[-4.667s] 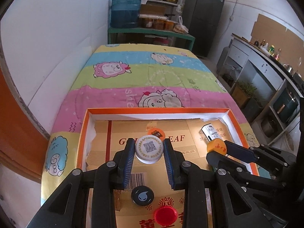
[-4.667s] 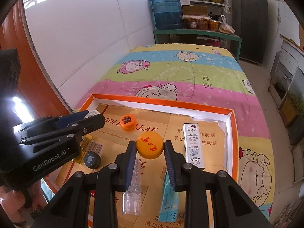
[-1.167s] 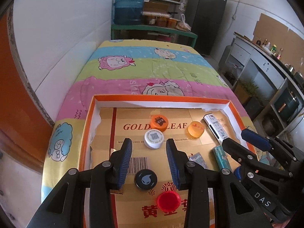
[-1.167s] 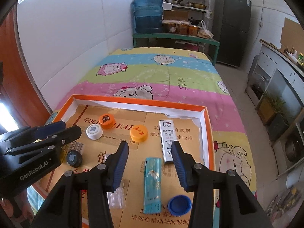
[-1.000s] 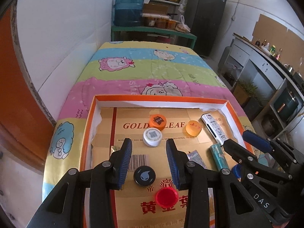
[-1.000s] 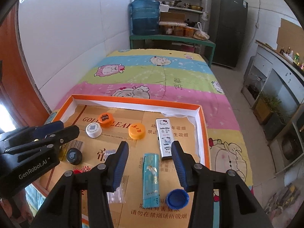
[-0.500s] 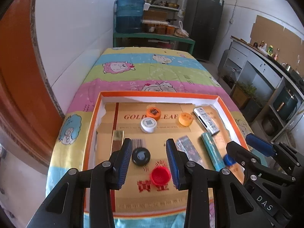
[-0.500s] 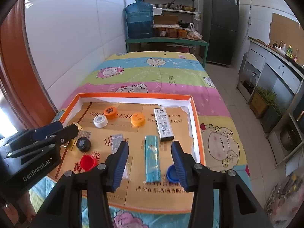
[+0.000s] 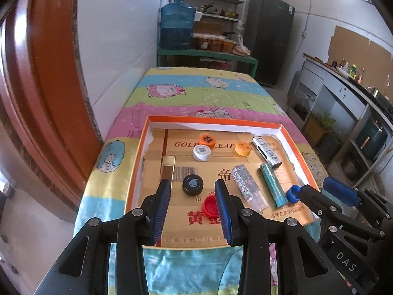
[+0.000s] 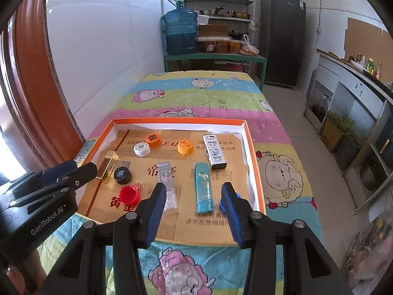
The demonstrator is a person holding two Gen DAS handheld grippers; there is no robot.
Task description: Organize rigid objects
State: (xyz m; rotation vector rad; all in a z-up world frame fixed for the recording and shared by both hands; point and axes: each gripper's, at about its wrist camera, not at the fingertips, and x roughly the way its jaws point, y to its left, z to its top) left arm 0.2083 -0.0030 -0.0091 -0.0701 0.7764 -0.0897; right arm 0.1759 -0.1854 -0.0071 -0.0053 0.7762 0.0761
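Observation:
An orange-rimmed cardboard tray [image 9: 294, 147] [image 10: 255, 172] lies on the bed. In it are a white cap [image 9: 202, 153] [image 10: 142, 149], two orange caps [image 9: 207, 139] [image 9: 242, 148], a black cap [image 9: 192, 184] [image 10: 122, 175], a red cap [image 9: 210, 205] [image 10: 129, 195], a blue cap [image 9: 293, 193], a white Hello Kitty lighter [image 10: 215, 151], a teal lighter [image 10: 203, 186], a clear patterned lighter [image 9: 248, 186] and a gold lighter [image 9: 167, 167]. My left gripper [image 9: 192, 191] is open and empty above the tray's near edge. My right gripper [image 10: 192, 196] is open and empty, near the teal lighter.
The bed has a striped cartoon quilt [image 9: 203, 93]. A white wall and a brown door frame [image 9: 49, 98] stand at the left. A green shelf with a blue water jug [image 10: 180, 32] is at the far end; a fridge and cabinets are at the right.
Both grippers let go of their caps earlier, the white and an orange one now lying in the tray. Both have since pulled back and up, so the whole tray shows.

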